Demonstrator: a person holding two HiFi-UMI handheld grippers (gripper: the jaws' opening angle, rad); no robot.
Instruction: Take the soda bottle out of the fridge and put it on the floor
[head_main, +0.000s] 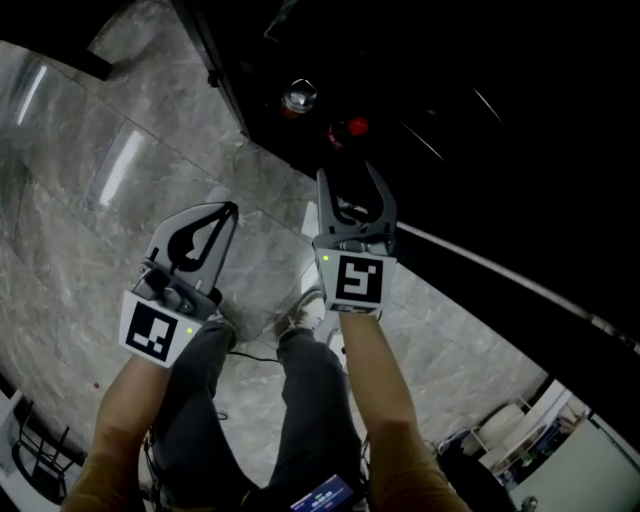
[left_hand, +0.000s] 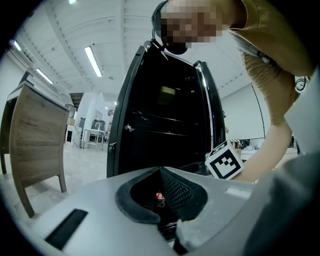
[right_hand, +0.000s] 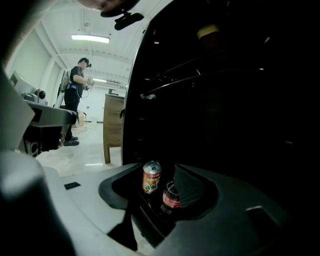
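Soda bottle (right_hand: 171, 198) stands upright in the dark fridge (right_hand: 225, 100) — cap (head_main: 355, 127) up, it seems; right gripper (head_main: 347, 170) jaws apart, left gripper (head_main: 232, 207) jaws together.

the floor (head_main: 90, 200) is glossy, pale grey marble tile with bright streaks of glare (head_main: 120, 165) across it. in the left gripper view a white ceiling (left_hand: 115, 35) carries long strip lights (left_hand: 92, 61). a wooden chair (left_hand: 37, 135) stands on the floor at that view's left. far behind it are pale tables (left_hand: 90, 136), small and blurred. a white wall (left_hand: 240, 112) shows at the right. in the right gripper view another lamp (right_hand: 90, 38) glows overhead, and a wooden panel (right_hand: 113, 127) on legs stands on the shiny floor. a black wire rack (head_main: 25, 450) sits in the head view's lower left corner.
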